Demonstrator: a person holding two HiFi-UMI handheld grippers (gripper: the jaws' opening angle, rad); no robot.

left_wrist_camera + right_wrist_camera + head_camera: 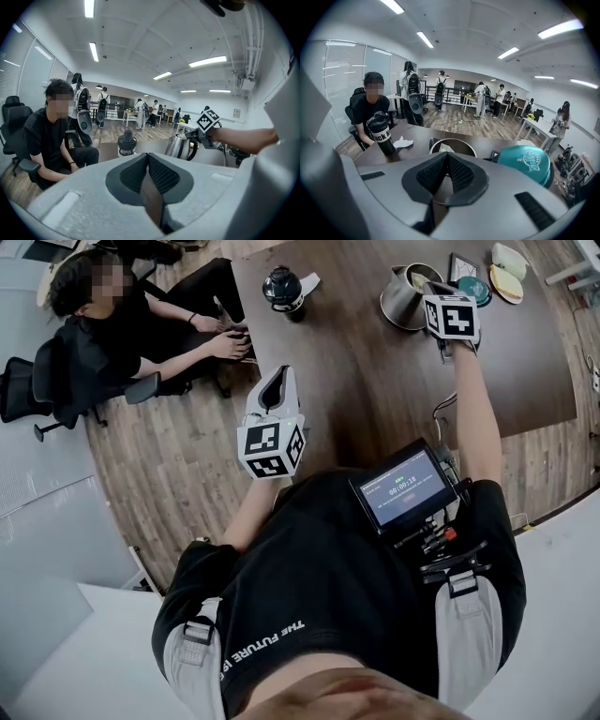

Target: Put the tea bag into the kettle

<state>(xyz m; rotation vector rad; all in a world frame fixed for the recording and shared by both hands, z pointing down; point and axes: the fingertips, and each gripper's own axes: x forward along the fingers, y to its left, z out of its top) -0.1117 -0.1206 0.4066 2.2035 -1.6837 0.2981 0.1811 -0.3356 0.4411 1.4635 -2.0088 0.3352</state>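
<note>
The steel kettle [405, 298] stands open-topped at the far side of the dark table [375, 381]. In the right gripper view its round mouth [452, 145] lies just beyond the jaws, with a pale scrap that looks like the tea bag [446, 148] inside. My right gripper [437, 289] hovers at the kettle's right rim, its pads [457, 171] pressed together; I see nothing between them. My left gripper [278, 381] hangs off the table's near-left edge, shut and empty [148, 155]. The left gripper view shows the kettle [180, 146] and the right gripper [194, 134] beside it.
A black bottle [282, 289] and crumpled white paper [309, 282] sit at the table's far left. A teal round tin [525, 161] and pale plates [506, 273] lie right of the kettle. A person [112, 324] sits at the left end, hands at the table edge.
</note>
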